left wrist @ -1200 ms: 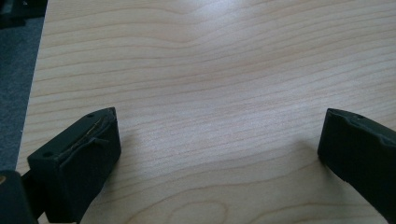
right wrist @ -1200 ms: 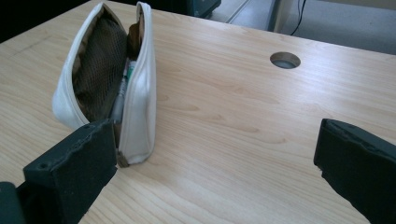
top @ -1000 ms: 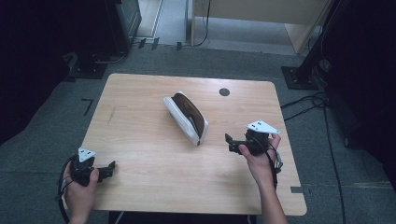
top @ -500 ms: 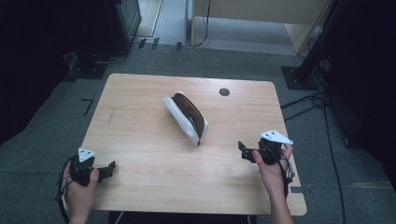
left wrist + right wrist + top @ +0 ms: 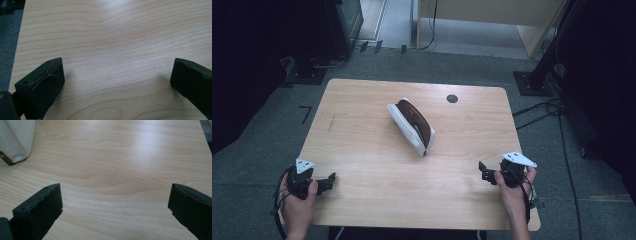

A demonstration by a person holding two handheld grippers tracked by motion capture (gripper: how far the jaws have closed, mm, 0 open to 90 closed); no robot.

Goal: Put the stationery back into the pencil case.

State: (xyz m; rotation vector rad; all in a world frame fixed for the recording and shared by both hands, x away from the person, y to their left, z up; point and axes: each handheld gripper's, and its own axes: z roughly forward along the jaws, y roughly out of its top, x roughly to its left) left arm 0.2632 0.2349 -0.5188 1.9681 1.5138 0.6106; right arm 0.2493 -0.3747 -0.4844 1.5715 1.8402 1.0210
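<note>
Right gripper (image 5: 484, 173) nearer, off pouch (image 5: 411, 125)

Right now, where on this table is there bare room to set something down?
Bare wood runs between the left gripper and the right gripper, along the near edge of the table. More lies left of the white pouch and right of it, below the dark round hole. Only the middle is taken.
</note>
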